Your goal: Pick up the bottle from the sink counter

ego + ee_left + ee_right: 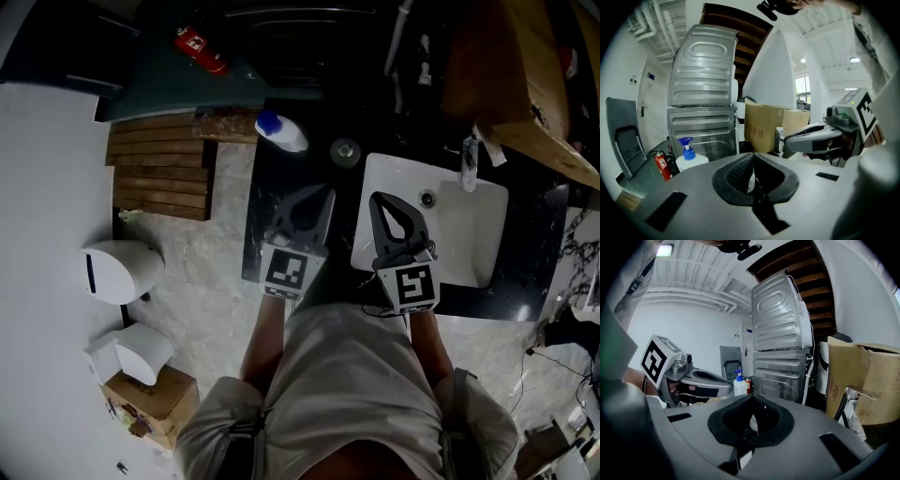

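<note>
A white bottle (279,132) with a blue pump top stands at the far left end of the dark sink counter (281,216). It also shows in the left gripper view (689,157) and, small, in the right gripper view (739,385). My left gripper (328,191) hovers over the counter, short of the bottle and a little to its right. Its jaws meet with nothing between them (752,158). My right gripper (376,198) is beside it over the basin's left edge, also shut and empty (753,401). Each gripper sees the other: the right gripper (787,139), the left gripper (727,389).
A white basin (469,244) with a faucet (469,159) lies to the right, and a small round object (345,151) sits near the bottle. Behind the counter are a metal appliance (701,103), a red fire extinguisher (199,49) and a cardboard box (773,126). Wooden slats (159,164) and a white bin (120,270) are on the left.
</note>
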`<state>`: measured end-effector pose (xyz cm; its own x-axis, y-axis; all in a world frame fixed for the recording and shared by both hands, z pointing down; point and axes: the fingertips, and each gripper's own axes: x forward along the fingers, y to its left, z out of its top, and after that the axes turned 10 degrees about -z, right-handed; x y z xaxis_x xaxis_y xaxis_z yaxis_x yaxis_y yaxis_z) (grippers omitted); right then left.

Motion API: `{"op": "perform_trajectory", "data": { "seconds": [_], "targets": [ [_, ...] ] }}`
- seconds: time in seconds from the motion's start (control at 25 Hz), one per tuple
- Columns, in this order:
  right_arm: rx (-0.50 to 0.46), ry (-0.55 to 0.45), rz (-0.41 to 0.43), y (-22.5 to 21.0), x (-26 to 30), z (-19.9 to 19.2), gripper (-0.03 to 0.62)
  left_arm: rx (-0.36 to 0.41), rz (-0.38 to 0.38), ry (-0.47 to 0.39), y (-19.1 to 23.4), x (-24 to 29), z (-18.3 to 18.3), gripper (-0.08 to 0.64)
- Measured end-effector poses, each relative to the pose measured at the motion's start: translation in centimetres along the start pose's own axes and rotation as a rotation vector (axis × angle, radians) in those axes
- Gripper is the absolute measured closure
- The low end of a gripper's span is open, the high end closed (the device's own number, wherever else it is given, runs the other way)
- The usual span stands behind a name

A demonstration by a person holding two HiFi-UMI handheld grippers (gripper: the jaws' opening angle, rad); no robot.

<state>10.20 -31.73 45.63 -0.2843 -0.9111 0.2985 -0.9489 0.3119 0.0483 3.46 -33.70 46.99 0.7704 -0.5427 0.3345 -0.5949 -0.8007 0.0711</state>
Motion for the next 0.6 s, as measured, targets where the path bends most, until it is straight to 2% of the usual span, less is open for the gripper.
{"op": "perform_trajectory", "data": {
  "seconds": [0.36, 0.6],
  "targets": [
    [0.031, 0.056, 0.043, -0.8, 1.3, -2.9, 0.597, -0.024, 0.033, 0.072, 1.0, 2.7, -2.9, 0.557],
    [0.016, 0.082, 0.076, -0.6, 2.3, -4.5, 0.597, -0.036, 0.037, 0.106, 1.6, 4.1, -4.8, 0.557]
  ]
}}
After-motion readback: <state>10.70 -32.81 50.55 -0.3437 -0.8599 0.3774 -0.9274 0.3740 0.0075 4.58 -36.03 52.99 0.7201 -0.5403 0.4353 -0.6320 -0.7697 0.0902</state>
